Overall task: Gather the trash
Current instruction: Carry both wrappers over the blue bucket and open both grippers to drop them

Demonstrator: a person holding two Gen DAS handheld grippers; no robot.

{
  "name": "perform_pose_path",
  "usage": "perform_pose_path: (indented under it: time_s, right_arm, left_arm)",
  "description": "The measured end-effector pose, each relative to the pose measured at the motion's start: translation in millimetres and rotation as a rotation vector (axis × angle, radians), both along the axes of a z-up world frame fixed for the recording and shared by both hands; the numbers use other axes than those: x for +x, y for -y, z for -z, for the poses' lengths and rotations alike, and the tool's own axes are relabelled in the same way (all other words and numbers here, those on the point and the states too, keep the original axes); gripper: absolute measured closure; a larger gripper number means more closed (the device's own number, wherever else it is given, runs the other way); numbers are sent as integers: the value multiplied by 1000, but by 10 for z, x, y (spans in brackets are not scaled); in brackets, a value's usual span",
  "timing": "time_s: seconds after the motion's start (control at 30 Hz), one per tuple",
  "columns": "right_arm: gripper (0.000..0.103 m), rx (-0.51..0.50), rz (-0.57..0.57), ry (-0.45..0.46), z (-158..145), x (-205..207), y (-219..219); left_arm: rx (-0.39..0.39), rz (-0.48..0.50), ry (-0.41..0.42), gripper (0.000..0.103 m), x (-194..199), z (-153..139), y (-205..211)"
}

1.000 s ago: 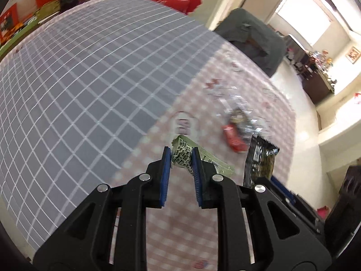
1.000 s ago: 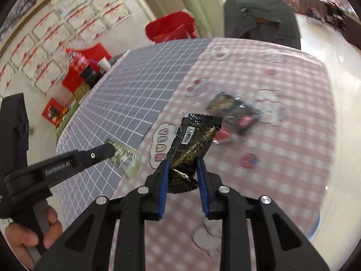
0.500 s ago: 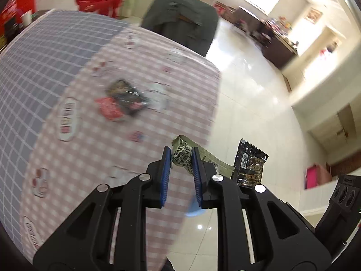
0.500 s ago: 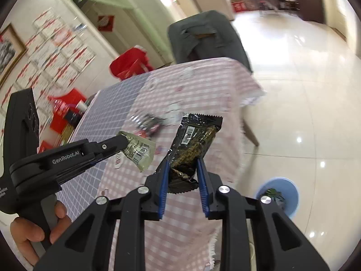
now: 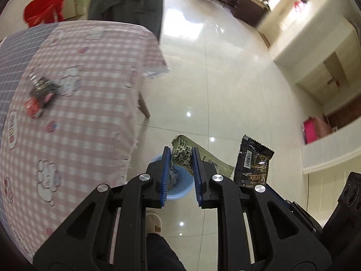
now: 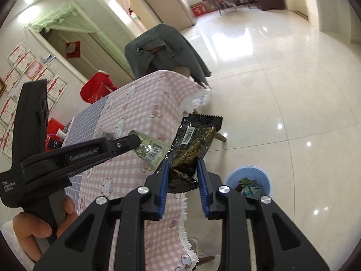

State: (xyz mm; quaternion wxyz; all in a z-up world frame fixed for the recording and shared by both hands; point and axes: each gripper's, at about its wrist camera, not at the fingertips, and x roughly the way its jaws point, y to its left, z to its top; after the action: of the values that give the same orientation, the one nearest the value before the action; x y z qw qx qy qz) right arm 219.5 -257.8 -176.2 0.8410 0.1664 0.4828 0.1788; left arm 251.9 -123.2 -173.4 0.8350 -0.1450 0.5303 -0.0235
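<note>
My left gripper (image 5: 180,155) is shut on a pale green wrapper (image 5: 181,153), held in the air past the table edge and over a blue bin (image 5: 178,192) on the floor. My right gripper (image 6: 182,166) is shut on a black and gold snack wrapper (image 6: 194,140); that wrapper also hangs at the right of the left wrist view (image 5: 252,164). In the right wrist view the blue bin (image 6: 247,177) stands on the floor just right of my fingers, with some trash inside. A black and red wrapper (image 5: 40,94) still lies on the pink checked tablecloth (image 5: 90,113).
The table's cloth edge (image 6: 187,214) hangs close to both grippers. A chair draped in grey cloth (image 6: 162,49) stands at the table's far end. A person's foot in a slipper (image 5: 153,223) is on the tiled floor (image 6: 282,90) near the bin.
Both grippers have swung off the table toward the floor, each still holding its wrapper. The blue bin has come into view beneath them.
</note>
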Motion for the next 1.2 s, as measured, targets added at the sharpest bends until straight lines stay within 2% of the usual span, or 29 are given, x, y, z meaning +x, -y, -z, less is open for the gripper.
perform_pose_path:
  time_s: [0.2,0.3,0.33,0.4,0.43,0.67,1.2]
  right_arm:
    - [78,-5,62,-13,83,-6,313]
    - [78,-13,104,-13,111,-42,440]
    - [78,-13,113,-18,126,-43,477]
    - [78,-11,120,-23,154,-47,530]
    - [78,-13,122,-24,164,-45,548]
    - [78,-1,128,-40,207,-54,622]
    - [78,4,104,-44,180,25,519]
  left_arm:
    - [9,53,-15,83,140,107,319]
    - [6,51,-13,80,171,130,399]
    - [-2,49,-19,74,187,147,420]
    - [-5,47,-22,49,208,164,450]
    - [4,40,-13,44,220,172,438]
    - [20,41,-25,44,235,197,461]
    - [32,8,-93,44,201,284,197]
